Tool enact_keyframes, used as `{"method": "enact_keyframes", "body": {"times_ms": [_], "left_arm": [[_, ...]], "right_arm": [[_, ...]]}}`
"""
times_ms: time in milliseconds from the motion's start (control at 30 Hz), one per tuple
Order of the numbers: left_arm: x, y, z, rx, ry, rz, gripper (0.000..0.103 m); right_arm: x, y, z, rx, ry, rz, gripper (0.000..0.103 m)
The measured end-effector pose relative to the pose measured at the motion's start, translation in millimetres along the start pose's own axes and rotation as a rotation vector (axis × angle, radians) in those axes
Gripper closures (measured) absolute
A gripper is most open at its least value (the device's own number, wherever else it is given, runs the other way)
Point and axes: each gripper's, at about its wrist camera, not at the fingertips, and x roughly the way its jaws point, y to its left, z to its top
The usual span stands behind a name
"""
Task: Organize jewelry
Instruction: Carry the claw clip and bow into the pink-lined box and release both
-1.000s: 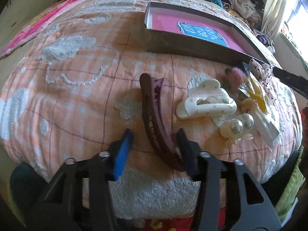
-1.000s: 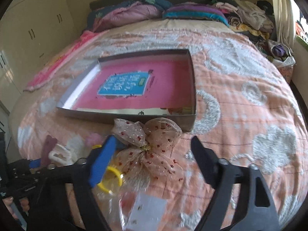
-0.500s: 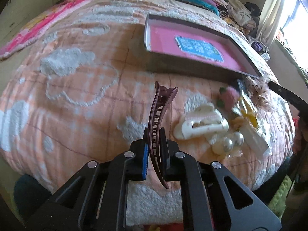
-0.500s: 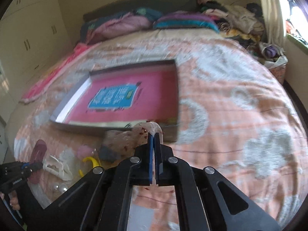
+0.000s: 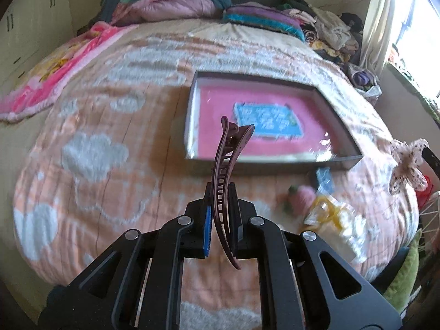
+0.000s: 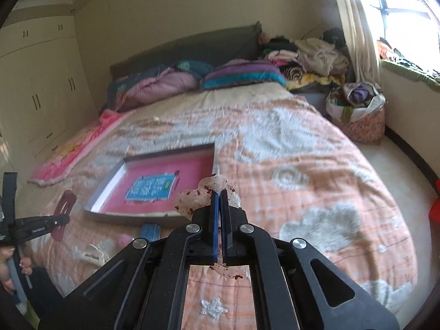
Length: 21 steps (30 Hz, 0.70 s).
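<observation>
**Entry: two hair pieces, both now lifted**

- Left hand-held gripper (image 5: 220,211): jaws closed tight on the brown banana clip (image 5: 228,170), gripped low on its length, so the pointed tip hangs below the pads and the hinged end rises toward 12 o'clock. A second ago this clip lay flat on the bedspread (image 5: 110,110) between open jaws; it is now clear of the bed, standing nearly upright in front of the box.
- Right hand-held gripper (image 6: 219,206): jaws closed, pinching the sheer spotted bow (image 6: 203,195), whose loops bulge out past the pads at 11 o'clock while a scrap of it shows underneath. A second ago the bow sat on the bed with the jaws wide on either side. In the left wrist view the same bow (image 5: 407,165) hangs in the air at 3 o'clock.
- Shallow box with pink lining (image 5: 192,115): on the bed beyond both grippers, at 12 to 1 o'clock of the clip; nothing visible inside but its blue label.
- Remaining on the bed, near edge, 4 o'clock in the left view: pink pompom (image 5: 302,195), yellow item in clear wrap (image 5: 327,211). White claw clip (image 6: 90,253) shows at 8 o'clock in the right view.

Reading: both pickups look done and carriage toward the box appears under way. The clip's low grip could let it swing.
</observation>
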Motion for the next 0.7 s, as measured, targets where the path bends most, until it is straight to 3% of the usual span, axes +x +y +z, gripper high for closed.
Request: {"method": "enact_keyframes", "body": {"times_ms": [300,700], "left_arm": [[-10,-19,40,0.011,-0.085,-0.029,0.099],[6,-41,99,0.036,-0.138,-0.046,0.099]], "right_arm": [[-18,-7,31,0.010,-0.051,0.028,0.102],[15,12,80,-0.021,-0.060,0.088,0.102]]}}
